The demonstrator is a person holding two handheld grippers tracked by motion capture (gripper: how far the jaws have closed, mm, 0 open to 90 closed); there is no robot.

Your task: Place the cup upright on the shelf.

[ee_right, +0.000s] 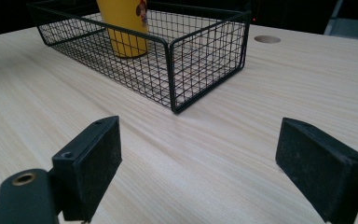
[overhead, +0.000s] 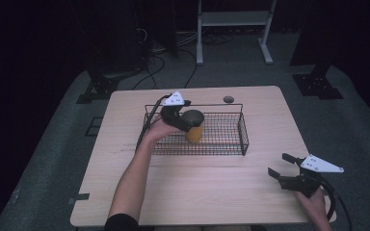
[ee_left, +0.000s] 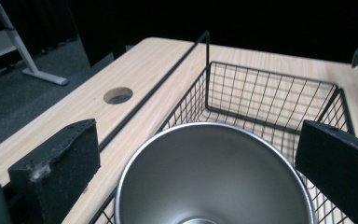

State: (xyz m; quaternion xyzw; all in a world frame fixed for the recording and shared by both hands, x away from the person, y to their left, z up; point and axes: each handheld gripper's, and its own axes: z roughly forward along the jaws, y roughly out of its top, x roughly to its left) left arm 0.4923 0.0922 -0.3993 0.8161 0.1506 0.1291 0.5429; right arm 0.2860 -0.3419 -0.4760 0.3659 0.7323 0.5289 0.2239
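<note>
A yellow cup (overhead: 194,133) with a steel inside (ee_left: 209,182) stands upright on the floor of a black wire basket (overhead: 221,150) at the table's middle. My left gripper (overhead: 189,122) is over the cup, open, with one jaw on either side of the rim and a small gap showing at one side. In the right gripper view the cup (ee_right: 121,23) stands at the far end of the basket (ee_right: 172,70). My right gripper (overhead: 277,163) hovers low over the table's near right corner, open with nothing between its jaws (ee_right: 200,130).
The light wooden table (overhead: 197,192) has a round hole (overhead: 228,99) behind the basket. A white metal frame (overhead: 233,19) and dark stand bases (overhead: 318,84) sit on the grey floor beyond the table. Cables lie on the floor at the back.
</note>
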